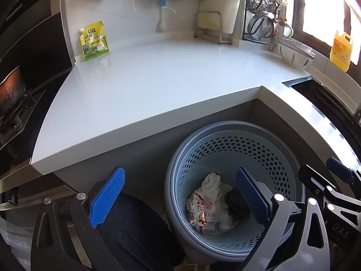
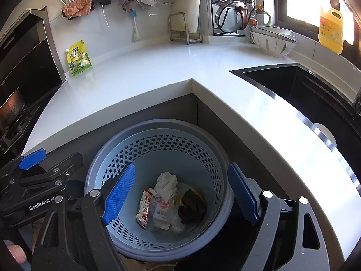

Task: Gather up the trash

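A blue perforated waste basket point(image 1: 227, 149) point(image 2: 162, 144) stands on the floor in the corner below the white counter point(image 1: 158, 79) point(image 2: 158, 67). Inside lie a crumpled white tissue point(image 1: 212, 184) point(image 2: 167, 180), a red-and-white wrapper point(image 1: 200, 212) point(image 2: 144, 210) and a black crumpled piece point(image 1: 237, 203) point(image 2: 191, 205). My left gripper point(image 1: 180, 201) is open and empty, above the basket's left rim. My right gripper point(image 2: 180, 196) is open and empty, straddling the basket's mouth. Each gripper also shows in the other's view, the right one point(image 1: 338, 180) and the left one point(image 2: 33, 158).
A yellow-green pouch point(image 1: 93, 40) point(image 2: 79, 58) stands at the counter's back left. A black sink point(image 2: 315, 94) is at the right, a white colander point(image 2: 270, 40) and a yellow bottle point(image 2: 330, 30) behind it. A dish rack point(image 2: 234, 4) stands at the back. A stove point(image 1: 13, 103) is on the left.
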The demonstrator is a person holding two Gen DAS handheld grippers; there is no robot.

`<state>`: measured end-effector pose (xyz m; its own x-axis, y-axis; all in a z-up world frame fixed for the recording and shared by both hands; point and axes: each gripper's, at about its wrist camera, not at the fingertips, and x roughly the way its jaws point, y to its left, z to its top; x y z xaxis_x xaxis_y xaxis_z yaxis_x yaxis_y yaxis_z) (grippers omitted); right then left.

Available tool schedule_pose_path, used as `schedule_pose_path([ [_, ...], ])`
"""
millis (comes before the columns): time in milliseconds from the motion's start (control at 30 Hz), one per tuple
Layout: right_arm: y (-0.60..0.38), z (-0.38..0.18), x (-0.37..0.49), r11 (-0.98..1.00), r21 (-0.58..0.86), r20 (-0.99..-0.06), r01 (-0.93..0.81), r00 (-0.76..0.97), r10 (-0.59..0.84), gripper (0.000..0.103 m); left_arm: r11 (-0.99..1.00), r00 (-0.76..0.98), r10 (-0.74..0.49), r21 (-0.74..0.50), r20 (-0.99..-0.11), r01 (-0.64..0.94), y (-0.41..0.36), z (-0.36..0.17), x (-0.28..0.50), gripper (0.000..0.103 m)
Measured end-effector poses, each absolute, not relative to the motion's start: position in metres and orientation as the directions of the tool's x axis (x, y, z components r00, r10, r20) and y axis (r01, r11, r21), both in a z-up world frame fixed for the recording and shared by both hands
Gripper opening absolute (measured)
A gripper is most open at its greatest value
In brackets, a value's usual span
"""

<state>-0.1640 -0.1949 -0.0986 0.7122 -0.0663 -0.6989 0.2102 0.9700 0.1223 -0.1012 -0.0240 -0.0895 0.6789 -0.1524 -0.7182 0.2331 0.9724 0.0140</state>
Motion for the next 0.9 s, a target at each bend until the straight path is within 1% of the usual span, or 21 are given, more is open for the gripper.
schedule_pose_path([
  [367, -0.1981, -0.0938, -0.1687, 0.965, 0.115, -0.692, 0.234, 0.716, -0.091, 0.08, 0.973, 0.675, -0.149, 0.017, -0.723, 0.232, -0.0243, -0.0879, -0.1031, 0.097],
  [900, -0.1953, -0.0925, -0.1681, 0.969, 0.1, -0.692, 0.226, 0.716, -0.096, 0.08, 0.976, 0.67, -0.141, 0.01, -0.729, 0.217, -0.021, -0.0893, -0.101, 0.097],
])
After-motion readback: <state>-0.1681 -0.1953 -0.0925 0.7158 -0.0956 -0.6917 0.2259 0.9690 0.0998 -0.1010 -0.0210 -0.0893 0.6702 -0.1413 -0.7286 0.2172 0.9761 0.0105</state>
